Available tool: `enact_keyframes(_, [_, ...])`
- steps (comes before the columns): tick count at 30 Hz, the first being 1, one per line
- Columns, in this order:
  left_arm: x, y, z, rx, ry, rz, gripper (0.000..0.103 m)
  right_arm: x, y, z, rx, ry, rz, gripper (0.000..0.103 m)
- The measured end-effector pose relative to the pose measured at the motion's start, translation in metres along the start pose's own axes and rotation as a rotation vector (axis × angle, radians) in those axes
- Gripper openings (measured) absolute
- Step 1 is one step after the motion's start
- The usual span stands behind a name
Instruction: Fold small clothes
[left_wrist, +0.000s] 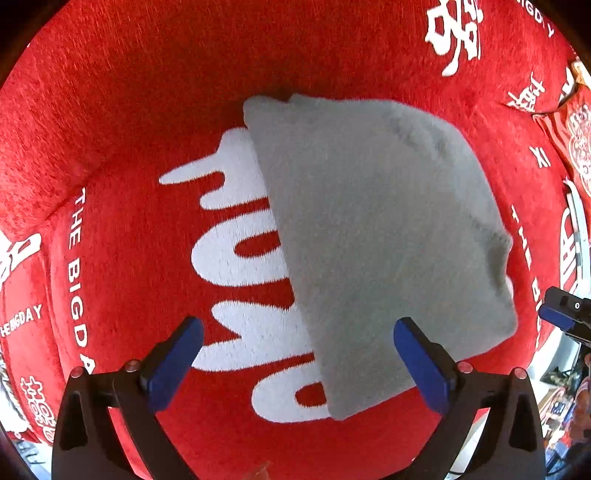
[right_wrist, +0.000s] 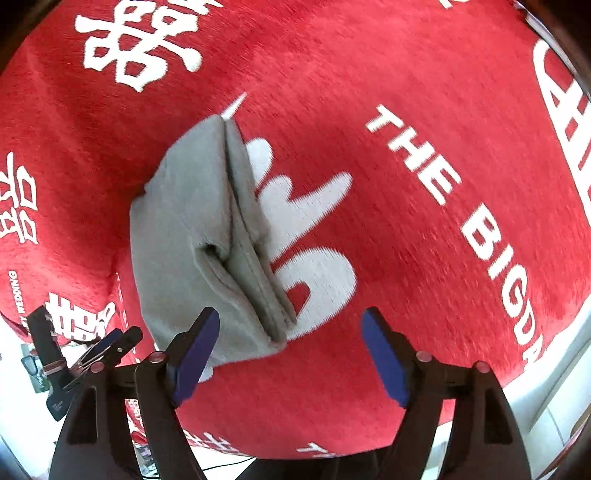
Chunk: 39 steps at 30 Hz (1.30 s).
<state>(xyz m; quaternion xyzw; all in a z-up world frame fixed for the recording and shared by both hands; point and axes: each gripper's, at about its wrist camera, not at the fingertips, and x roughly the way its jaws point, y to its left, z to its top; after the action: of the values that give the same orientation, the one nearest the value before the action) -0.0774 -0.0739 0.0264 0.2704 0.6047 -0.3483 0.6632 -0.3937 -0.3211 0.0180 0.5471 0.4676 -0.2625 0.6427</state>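
A small grey garment (left_wrist: 376, 236) lies folded on a red cloth with white lettering (left_wrist: 129, 129). My left gripper (left_wrist: 297, 356) is open and empty, just above the garment's near edge. In the right wrist view the grey garment (right_wrist: 192, 236) shows stacked folded layers along its right side. My right gripper (right_wrist: 290, 350) is open and empty, near the garment's near right corner. The right gripper's blue tip (left_wrist: 557, 315) shows at the right edge of the left wrist view.
The red cloth (right_wrist: 424, 277) covers a cushioned seat with a raised back and side. The left gripper (right_wrist: 85, 354) shows at the lower left of the right wrist view. A cluttered floor (left_wrist: 561, 402) lies beyond the seat's edge.
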Motion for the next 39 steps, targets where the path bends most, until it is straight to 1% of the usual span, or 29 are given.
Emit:
enact_keyframes(2, [0.0,-0.002,0.005,0.002,-0.007,0.017,0.103,0.001,0.006,0.005,-0.014,-0.02,0.011,0.095])
enact_keyframes(3, [0.0,-0.003,0.008,0.004,-0.006,0.019,0.103,0.004,0.011,0.007,-0.017,-0.024,0.015,0.103])
enact_keyframes(6, [0.003,0.0,0.013,-0.019,0.005,0.015,0.103,0.014,0.023,0.015,-0.028,-0.021,0.039,0.103])
enact_keyframes(10, [0.014,0.009,0.018,-0.069,0.046,0.01,0.103,0.022,0.032,0.021,-0.04,0.009,0.06,0.103])
enact_keyframes(13, [0.02,0.013,0.018,-0.086,0.074,-0.016,0.103,0.028,0.03,0.025,-0.032,0.032,0.069,0.103])
enact_keyframes(23, [0.027,0.023,0.023,-0.138,0.077,-0.024,0.103,0.037,0.012,0.041,0.043,0.073,0.111,0.103])
enact_keyframes(34, [0.033,0.024,0.031,-0.154,0.076,-0.029,0.103,0.043,0.01,0.058,0.039,0.088,0.111,0.103])
enact_keyframes(36, [0.034,0.024,0.033,-0.159,0.076,-0.048,0.103,0.045,0.01,0.061,0.045,0.089,0.124,0.103])
enact_keyframes(39, [0.037,0.026,0.038,-0.188,0.079,-0.127,0.103,0.048,0.01,0.067,0.045,0.088,0.148,0.103])
